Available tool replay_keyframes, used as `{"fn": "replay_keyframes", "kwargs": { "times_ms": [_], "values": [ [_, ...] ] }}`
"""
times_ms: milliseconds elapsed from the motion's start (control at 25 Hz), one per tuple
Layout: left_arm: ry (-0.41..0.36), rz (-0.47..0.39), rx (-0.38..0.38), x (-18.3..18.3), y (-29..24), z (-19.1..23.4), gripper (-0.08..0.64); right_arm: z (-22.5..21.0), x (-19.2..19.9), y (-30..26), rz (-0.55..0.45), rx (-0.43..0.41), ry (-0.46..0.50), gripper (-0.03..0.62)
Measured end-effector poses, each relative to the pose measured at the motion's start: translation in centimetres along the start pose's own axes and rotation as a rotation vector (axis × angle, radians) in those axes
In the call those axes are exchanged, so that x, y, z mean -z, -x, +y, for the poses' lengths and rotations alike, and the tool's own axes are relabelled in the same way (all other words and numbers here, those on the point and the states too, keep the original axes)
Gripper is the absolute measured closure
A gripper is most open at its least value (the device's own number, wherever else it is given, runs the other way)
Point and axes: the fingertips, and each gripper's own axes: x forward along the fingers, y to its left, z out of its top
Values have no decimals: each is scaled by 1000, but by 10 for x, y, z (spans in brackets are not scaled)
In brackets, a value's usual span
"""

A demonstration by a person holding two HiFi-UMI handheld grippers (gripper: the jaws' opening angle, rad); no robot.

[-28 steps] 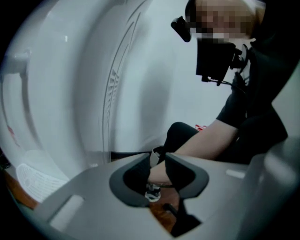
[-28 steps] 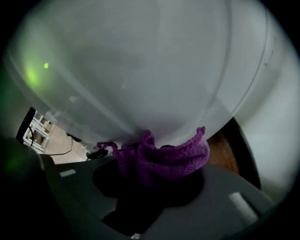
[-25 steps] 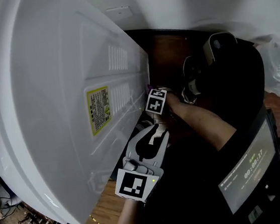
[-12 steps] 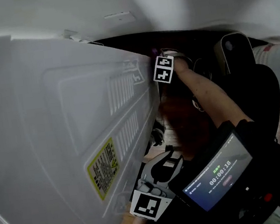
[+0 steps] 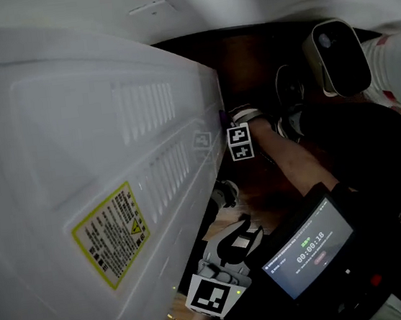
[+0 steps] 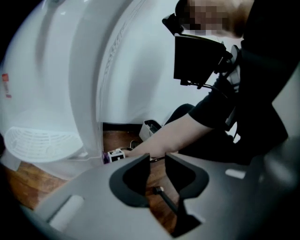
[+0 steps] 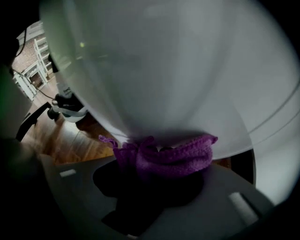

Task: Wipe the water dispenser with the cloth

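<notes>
Cloth (image 7: 183, 152) clamped in right gripper (image 7: 159, 165) jaws has slid lower down water dispenser (image 5: 74, 135); left gripper (image 6: 157, 168) jaws narrowly apart, empty.

The right gripper (image 7: 159, 169) reaches out on a bare, extended forearm (image 5: 288, 163), its jaws clamped on the cloth (image 7: 180, 154). The left gripper (image 6: 157, 163) sits low near the body, jaws slightly apart with nothing between them.

water dispenser (image 5: 53, 137) blocks left, narrow gap beside it, forearm (image 5: 292, 165) crossing
</notes>
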Motion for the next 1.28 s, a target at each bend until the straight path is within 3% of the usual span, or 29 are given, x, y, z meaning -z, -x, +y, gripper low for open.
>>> {"fn": "replay_keyframes", "kwargs": {
  "times_ms": [200, 440, 680, 840, 960, 1120, 1280],
  "values": [
    [-113, -12, 44, 20, 24, -22, 436, 45, -15, 15, 2, 4, 14, 419],
    [-212, -68, 73, 46, 72, -43, 436, 30, -27, 62, -24, 135, -301, 419],
    [-264, -162, 89, 60, 128, -53, 436, 16, -45, 144, -73, 297, -495, 419],
    [-266, -231, 108, 64, 172, -56, 436, 11, -76, 217, -183, 408, -687, 419],
    [-271, -274, 120, 73, 204, -53, 436, 13, -106, 275, -277, 508, -776, 419],
    [-278, -346, 125, 74, 239, -45, 436, 2, -147, 375, -446, 681, -803, 419],
    [-297, -390, 127, 78, 266, -35, 436, 0, -195, 475, -612, 841, -741, 419]
  ]
}}
